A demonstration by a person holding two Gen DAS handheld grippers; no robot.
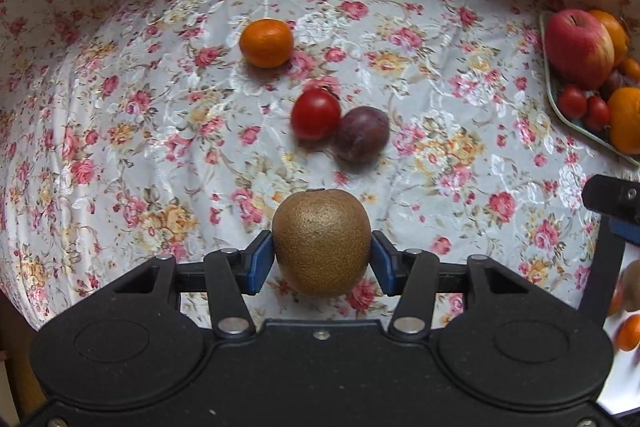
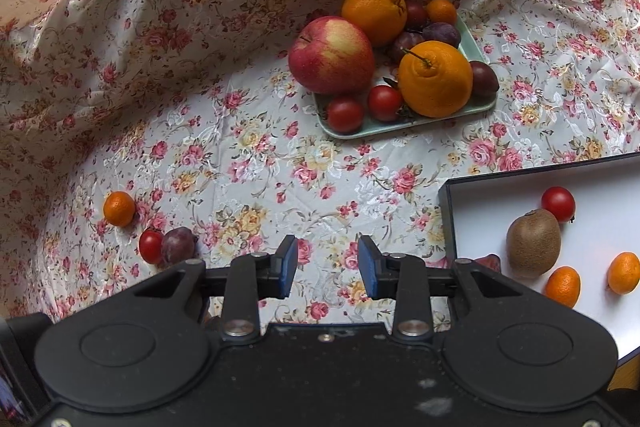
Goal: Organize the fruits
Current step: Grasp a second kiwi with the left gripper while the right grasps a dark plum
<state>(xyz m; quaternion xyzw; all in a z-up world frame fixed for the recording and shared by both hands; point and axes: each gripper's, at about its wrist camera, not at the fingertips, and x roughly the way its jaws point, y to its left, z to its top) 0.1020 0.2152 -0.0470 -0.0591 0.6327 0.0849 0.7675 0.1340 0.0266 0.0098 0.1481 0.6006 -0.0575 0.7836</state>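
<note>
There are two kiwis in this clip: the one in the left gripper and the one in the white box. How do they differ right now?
The held kiwi is clamped between the blue pads of the left gripper, above the floral cloth; the boxed kiwi lies free on the floor of the white box. The held kiwi has no fruit touching it; the boxed kiwi lies near a cherry tomato and two small oranges. Both are brown, fuzzy and oval.

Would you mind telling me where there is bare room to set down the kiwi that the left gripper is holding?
The white box has bare floor along its far side, beyond the cherry tomato and second kiwi. Open cloth lies between the green tray and the right gripper. The tray itself is crowded. The left gripper grips the kiwi.
</note>
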